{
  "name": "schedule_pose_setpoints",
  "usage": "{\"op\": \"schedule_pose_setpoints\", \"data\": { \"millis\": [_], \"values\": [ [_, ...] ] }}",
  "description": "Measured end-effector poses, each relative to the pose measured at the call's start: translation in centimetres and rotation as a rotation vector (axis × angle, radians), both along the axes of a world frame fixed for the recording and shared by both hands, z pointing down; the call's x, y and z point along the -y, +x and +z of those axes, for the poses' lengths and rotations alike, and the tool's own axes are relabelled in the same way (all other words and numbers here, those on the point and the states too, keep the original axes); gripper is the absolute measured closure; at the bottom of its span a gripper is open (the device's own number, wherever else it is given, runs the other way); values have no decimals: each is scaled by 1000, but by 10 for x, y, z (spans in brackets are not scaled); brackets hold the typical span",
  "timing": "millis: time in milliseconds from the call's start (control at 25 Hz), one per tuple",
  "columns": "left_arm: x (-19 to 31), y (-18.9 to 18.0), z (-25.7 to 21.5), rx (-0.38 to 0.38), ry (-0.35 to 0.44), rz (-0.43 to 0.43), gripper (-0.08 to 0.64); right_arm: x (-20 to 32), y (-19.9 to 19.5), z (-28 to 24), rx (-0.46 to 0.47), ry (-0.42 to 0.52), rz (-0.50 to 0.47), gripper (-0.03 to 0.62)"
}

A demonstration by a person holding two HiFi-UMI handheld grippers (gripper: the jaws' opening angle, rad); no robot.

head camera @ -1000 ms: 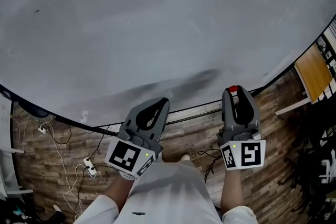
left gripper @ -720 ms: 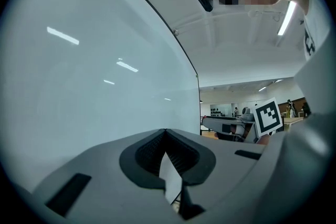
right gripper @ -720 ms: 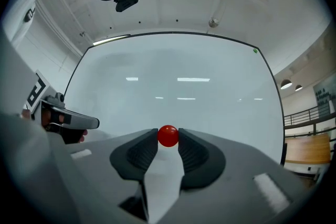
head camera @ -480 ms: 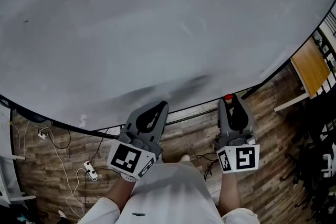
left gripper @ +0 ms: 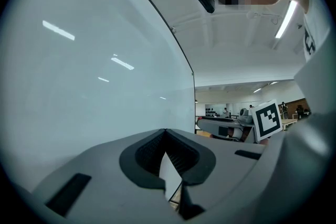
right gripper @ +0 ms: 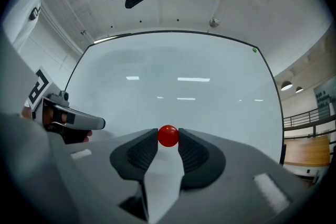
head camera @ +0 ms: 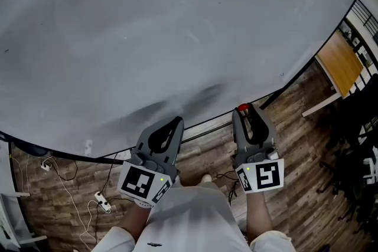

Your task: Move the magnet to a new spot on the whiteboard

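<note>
One large white whiteboard (head camera: 177,32). One small red round magnet (right gripper: 168,135). Two grey plastic claws: the left claw (head camera: 175,122) and the right claw (head camera: 245,111). Two cubes with black-and-white square markers, one per claw: the left cube (head camera: 142,181) and the right cube (head camera: 260,176). One light wooden tabletop (head camera: 338,65) at the right edge. One small white plug block (head camera: 101,203) on the wooden floor (head camera: 295,144).
</note>
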State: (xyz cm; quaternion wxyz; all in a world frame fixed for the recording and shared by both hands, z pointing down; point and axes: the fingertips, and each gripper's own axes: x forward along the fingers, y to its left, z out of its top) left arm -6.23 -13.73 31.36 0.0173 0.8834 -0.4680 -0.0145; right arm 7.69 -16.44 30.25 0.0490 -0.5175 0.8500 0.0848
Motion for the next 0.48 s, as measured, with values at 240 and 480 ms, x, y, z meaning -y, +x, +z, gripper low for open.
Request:
{"op": "schedule_pose_setpoints", "data": {
  "millis": [240,480],
  "values": [
    [7,20,3,2,-11,28,554,12,14,-4,7,14,9,462],
    [19,39,4,3,-13,45,554,30,31,-8,-3,29,20,462]
  ]
}}
